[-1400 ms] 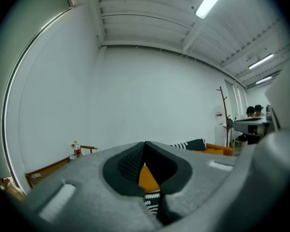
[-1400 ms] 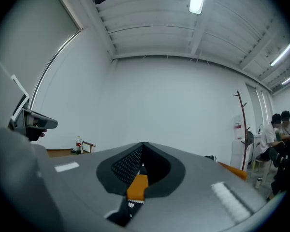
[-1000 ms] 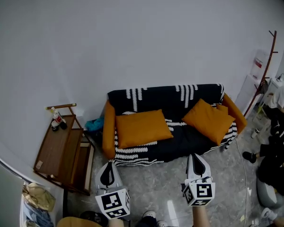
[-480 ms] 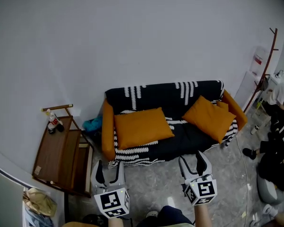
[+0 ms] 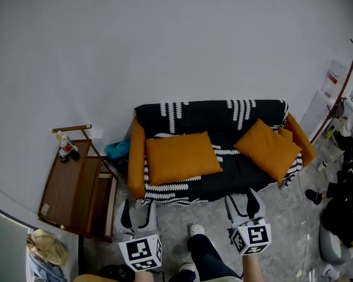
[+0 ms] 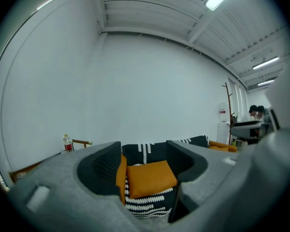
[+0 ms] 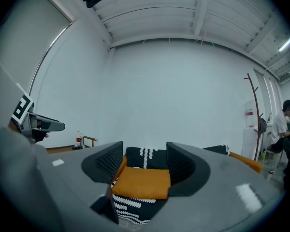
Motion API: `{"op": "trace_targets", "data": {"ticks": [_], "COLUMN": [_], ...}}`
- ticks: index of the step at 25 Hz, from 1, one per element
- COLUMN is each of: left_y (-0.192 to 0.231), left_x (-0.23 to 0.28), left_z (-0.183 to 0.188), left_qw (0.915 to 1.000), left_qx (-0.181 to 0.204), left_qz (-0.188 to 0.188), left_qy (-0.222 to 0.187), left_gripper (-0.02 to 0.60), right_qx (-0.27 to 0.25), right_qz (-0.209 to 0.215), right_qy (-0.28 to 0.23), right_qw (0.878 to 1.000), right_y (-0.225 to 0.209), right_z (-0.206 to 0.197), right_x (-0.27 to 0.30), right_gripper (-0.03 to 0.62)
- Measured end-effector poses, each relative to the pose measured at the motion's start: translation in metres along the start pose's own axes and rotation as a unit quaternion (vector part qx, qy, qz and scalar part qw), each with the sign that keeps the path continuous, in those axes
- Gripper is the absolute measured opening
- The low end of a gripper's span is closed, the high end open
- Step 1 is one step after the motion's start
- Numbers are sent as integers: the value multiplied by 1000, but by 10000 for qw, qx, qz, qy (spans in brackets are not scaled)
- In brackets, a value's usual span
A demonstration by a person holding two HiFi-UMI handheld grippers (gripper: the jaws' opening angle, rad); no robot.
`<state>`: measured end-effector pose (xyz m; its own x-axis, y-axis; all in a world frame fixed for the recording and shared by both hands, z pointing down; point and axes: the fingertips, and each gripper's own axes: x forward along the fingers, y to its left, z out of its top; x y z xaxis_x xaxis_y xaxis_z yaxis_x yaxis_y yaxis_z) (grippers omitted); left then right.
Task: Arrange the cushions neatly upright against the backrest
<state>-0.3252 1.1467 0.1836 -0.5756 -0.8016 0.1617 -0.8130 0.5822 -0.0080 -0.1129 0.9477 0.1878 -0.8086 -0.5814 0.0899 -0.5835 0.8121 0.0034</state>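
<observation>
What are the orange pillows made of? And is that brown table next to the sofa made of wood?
The left cushion and the right cushion look like soft, matte cloth over stuffing: they are puffy, with rounded edges and no shine. The side table looks like wood, with a smooth, warm brown top and a slim frame. It could be veneer; that can't be told from here.

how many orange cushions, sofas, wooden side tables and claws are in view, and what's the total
orange cushions: 2 (orange bit behind the right one is unclear)
sofa: 1
wooden side table: 1
claws: 2, left claw and right claw, jaws have just been opening, nothing between them
total: 6
</observation>
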Motion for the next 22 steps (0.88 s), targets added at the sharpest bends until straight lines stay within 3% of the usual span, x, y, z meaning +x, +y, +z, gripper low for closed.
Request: {"op": "trace_targets", "data": {"ticks": [7,16,22], "left_y": [2,-1,-2], "left_x": [71,176,227], "left_z": [12,46,50], "left_qw": [9995,9975,9961], "left_qx": [155,49,45], "left_qz": [280,706,886], "left_qy": [-25,-59,-15], "left_gripper": [298,297,297], "right_qx": [82,20,52], "right_qz": [263,433,515], "right_qy": [12,-70,-17], "right_qw": [9996,9990,9987], "right_y": [-27,-87,-118], "right_z": [-1,26,23], "right_x": [86,203,261], "right_gripper": [279,279,279]}}
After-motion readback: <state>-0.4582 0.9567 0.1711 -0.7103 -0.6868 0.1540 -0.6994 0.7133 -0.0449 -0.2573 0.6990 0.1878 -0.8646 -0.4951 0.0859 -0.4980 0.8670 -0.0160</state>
